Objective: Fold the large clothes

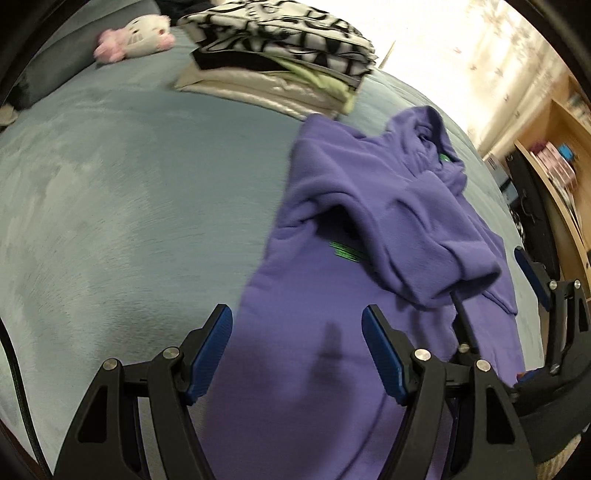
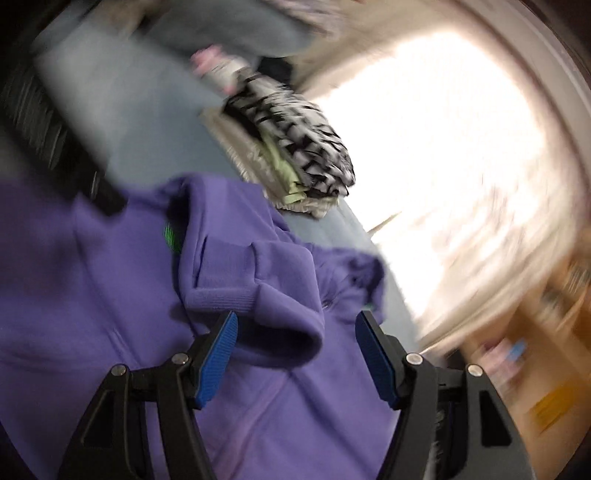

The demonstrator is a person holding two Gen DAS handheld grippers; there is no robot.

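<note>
A purple sweatshirt [image 1: 332, 280] with small green lettering lies spread on the grey-blue bed cover [image 1: 129, 206], one sleeve folded across its chest. My left gripper [image 1: 297, 321] is open and empty, just above the sweatshirt's lower left edge. My right gripper [image 2: 295, 328] is open and empty, its jaws standing either side of the folded sleeve's ribbed cuff [image 2: 284, 332] on the sweatshirt [image 2: 110, 280]. The right gripper also shows in the left wrist view [image 1: 495, 280] at the sweatshirt's right side. The right wrist view is blurred.
A stack of folded clothes [image 1: 280, 55] topped by a black-and-white patterned piece lies at the far side of the bed; it also shows in the right wrist view [image 2: 295, 162]. A pink and white plush toy [image 1: 136, 33] lies beside it. Wooden shelves [image 1: 554, 155] stand at the right.
</note>
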